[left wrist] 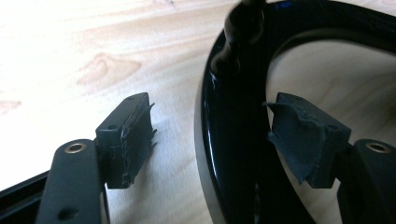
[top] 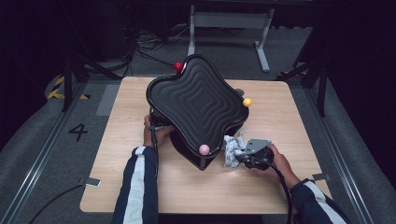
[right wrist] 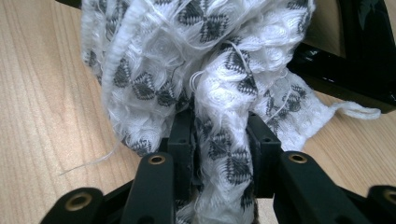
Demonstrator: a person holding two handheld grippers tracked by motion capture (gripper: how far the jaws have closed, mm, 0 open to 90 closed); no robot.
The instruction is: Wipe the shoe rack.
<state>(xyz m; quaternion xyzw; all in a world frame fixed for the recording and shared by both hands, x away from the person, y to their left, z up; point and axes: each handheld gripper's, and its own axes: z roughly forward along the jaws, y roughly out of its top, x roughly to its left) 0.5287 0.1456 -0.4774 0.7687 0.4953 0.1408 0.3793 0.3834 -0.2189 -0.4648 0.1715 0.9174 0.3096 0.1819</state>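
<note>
Dark room, grey floor, cables and a metal frame [top: 231, 21] at the back; light wood table [top: 140, 186] in the middle. Black wavy-topped stand [top: 198, 105] sits on it, tilted, with a red ball [top: 178, 66], a yellow ball [top: 247, 102] and a pink ball [top: 204, 149] at its corners.

Left forearm in a striped dark sleeve [top: 137, 186] comes up from the bottom edge, hand tucked against the stand's left side under the overhanging top. Left gripper [left wrist: 210, 140] mostly hidden by the top in the high view. In the left gripper view its jaws stand apart with the stand's glossy black rim [left wrist: 233, 140] running between them: rim sits close to the right-hand pad [left wrist: 303, 140], maybe just touching, can't be sure; left-hand pad [left wrist: 128, 140] is clear of it, bare table showing in the gap. No squeeze on the rim.

Right forearm enters from the lower right, hand wrapped around the right gripper [top: 243, 154], grey plate on top, pointing left toward the stand's near corner. Right gripper view: jaws pinched in on a fold of the white-and-grey patterned cloth [right wrist: 205, 70], pads pressing it from both sides. Cloth bunches up above the jaws, loose threads hanging off. High view has the cloth on the table just right of the pink ball, beside the stand's base.
</note>
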